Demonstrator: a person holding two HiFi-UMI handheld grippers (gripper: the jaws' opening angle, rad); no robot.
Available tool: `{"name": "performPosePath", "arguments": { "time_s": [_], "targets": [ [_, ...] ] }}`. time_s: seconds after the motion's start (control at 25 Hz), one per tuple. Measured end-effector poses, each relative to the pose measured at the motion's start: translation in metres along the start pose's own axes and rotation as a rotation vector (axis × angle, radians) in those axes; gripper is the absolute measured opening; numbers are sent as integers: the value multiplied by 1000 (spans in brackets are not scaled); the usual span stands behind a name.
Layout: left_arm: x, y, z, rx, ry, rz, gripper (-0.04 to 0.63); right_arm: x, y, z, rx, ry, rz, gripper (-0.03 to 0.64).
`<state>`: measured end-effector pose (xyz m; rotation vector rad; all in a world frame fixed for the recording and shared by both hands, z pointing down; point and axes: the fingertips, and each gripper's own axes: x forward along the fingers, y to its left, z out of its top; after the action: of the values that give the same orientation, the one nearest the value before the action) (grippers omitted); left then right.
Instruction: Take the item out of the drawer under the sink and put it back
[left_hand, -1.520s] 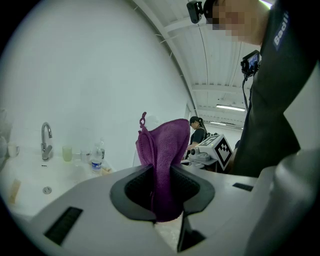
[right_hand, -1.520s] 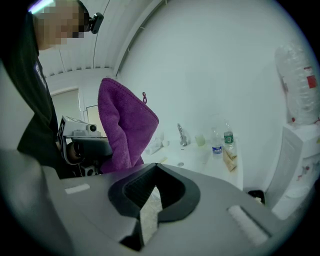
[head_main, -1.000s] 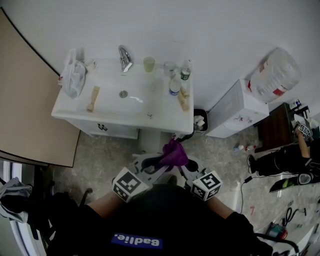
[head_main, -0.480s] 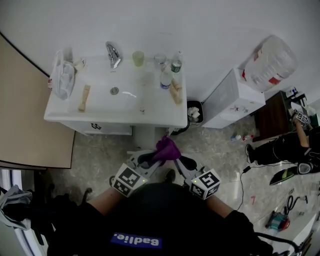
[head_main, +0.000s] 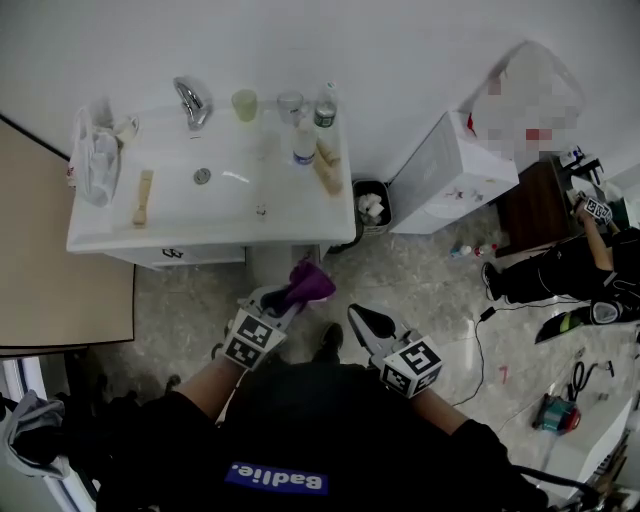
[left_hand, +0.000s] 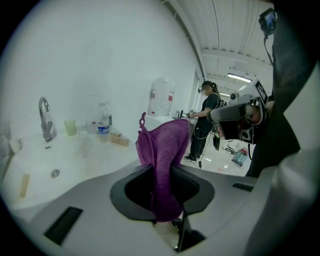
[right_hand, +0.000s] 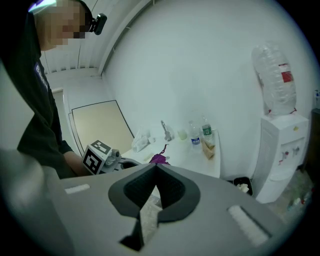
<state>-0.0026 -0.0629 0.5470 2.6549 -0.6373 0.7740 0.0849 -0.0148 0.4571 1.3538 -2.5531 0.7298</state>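
Note:
My left gripper (head_main: 283, 297) is shut on a purple cloth (head_main: 305, 282), held low in front of the white sink cabinet (head_main: 200, 235). In the left gripper view the purple cloth (left_hand: 165, 160) hangs pinched between the jaws of the left gripper (left_hand: 161, 172) and sticks up above them. The drawer front (head_main: 190, 257) under the sink looks closed. To the right of the cloth and apart from it, my right gripper (head_main: 360, 318) is shut with nothing in it. The right gripper view has the right gripper (right_hand: 156, 170) with its tips together, and the cloth (right_hand: 159, 159) beyond.
On the sink stand a faucet (head_main: 190, 100), a cup (head_main: 244, 103), bottles (head_main: 305, 145) and a white bag (head_main: 95, 160). A bin (head_main: 371, 208) and a water dispenser (head_main: 445, 175) stand to the right. A person (head_main: 560, 280) sits at the far right. A beige panel (head_main: 50, 260) is on the left.
The left gripper has sunk with the purple cloth, toward the front of the sink cabinet. The right gripper, earlier close beside the cloth, now stands apart to its right.

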Motion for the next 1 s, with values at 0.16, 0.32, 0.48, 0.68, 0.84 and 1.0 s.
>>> {"name": "performPosePath", "arguments": {
  "time_s": [0.16, 0.32, 0.48, 0.68, 0.84, 1.0],
  "targets": [
    [26, 14, -22, 37, 70, 9, 91, -6, -9, -1, 6, -1, -26, 2],
    [52, 26, -39, 60, 128, 13, 91, -15, -24, -12, 25, 14, -53, 2],
    [75, 43, -57, 103, 177, 17, 91, -17, -37, -24, 73, 28, -75, 2],
    [102, 66, -92, 130, 272, 47, 91, -16, -47, -36, 96, 62, -79, 2],
    [123, 77, -125, 185, 355, 30, 91, -18, -55, -45, 109, 96, -106, 2],
    [139, 87, -149, 237, 424, 9, 92, -24, -66, -52, 116, 121, -142, 2]
  ]
}}
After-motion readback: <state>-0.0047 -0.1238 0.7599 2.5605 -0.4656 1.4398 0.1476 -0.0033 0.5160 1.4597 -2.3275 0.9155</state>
